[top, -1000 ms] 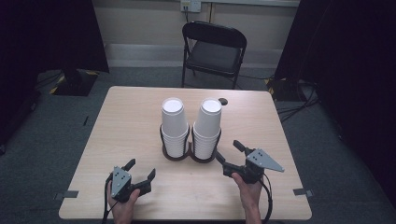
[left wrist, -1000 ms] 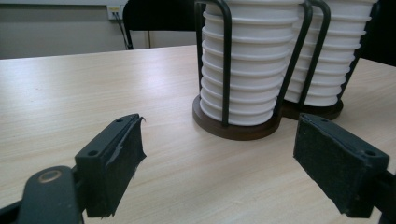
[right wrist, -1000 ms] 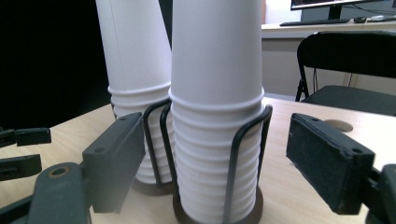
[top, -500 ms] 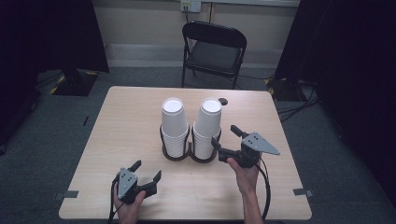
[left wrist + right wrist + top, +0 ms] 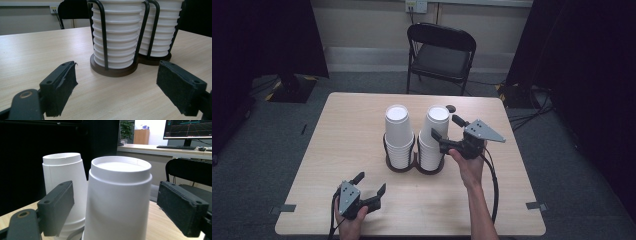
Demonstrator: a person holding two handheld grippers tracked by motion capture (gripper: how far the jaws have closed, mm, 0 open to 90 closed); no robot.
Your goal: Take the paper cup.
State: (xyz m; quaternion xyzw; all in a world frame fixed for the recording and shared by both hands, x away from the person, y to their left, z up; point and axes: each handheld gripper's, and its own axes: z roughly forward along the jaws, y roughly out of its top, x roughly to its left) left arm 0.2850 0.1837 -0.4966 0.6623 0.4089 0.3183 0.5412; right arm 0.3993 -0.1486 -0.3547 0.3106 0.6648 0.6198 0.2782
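Note:
Two stacks of upturned white paper cups, the left stack (image 5: 398, 134) and the right stack (image 5: 435, 131), stand in a black wire holder (image 5: 414, 167) with dark round bases at the table's middle. My right gripper (image 5: 446, 127) is open at the top of the right stack. In the right gripper view the top cup (image 5: 120, 200) stands between the jaws of this gripper (image 5: 115, 205), and neither pad touches it. My left gripper (image 5: 371, 182) is open low near the front edge. In the left gripper view it (image 5: 116, 82) points at the holder's base (image 5: 112, 71) with nothing between its pads.
A black folding chair (image 5: 439, 50) stands behind the wooden table (image 5: 352, 125). A small dark object (image 5: 451, 108) lies on the table just behind the right stack. Cables trail from both grippers towards the front edge.
My right gripper has moved away from the front edge, up to the top cup of the right stack. The left gripper has shifted slightly to the right.

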